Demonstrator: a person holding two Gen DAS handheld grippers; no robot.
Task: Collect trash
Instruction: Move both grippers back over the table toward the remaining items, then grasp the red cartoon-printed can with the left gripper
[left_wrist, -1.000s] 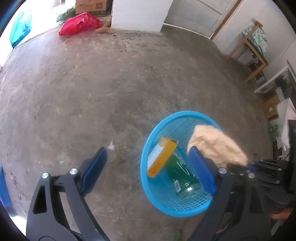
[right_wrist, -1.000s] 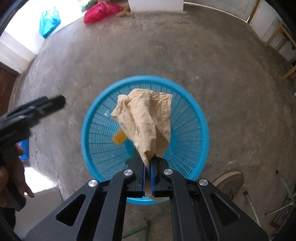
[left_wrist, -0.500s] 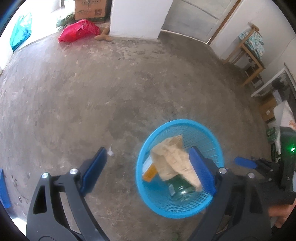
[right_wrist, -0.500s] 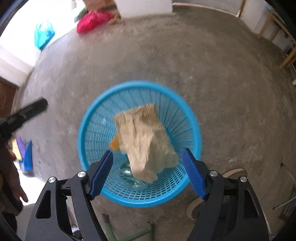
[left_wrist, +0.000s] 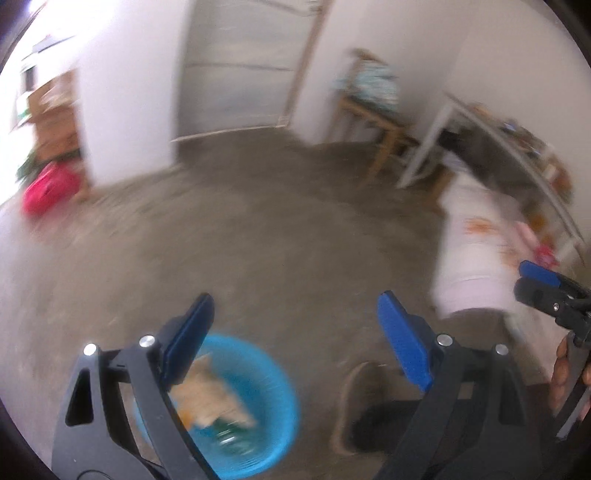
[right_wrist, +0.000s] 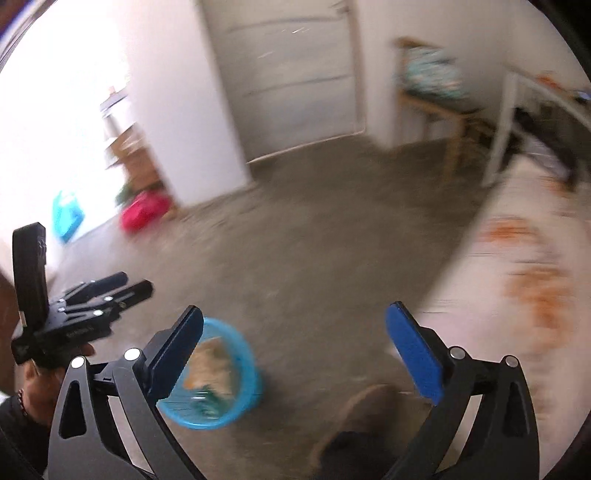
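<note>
Trash (left_wrist: 207, 395), seemingly crumpled paper, is seen blurred in the basket (left_wrist: 273, 402); left gripper (left_wrist: 291, 314) is spread empty, right gripper's (right_wrist: 295, 325) jaws are opening, empty.

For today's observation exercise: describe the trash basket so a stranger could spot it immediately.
Look at the bare concrete floor in the middle of the room. Low in the view stands a round blue basket with crumpled tan paper inside. Nothing else on that floor is bright blue, meshed and open-topped.

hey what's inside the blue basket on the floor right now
In the blue basket lies a crumpled tan paper, over something green with an orange bit beside it. The paper and blur hide the rest.
</note>
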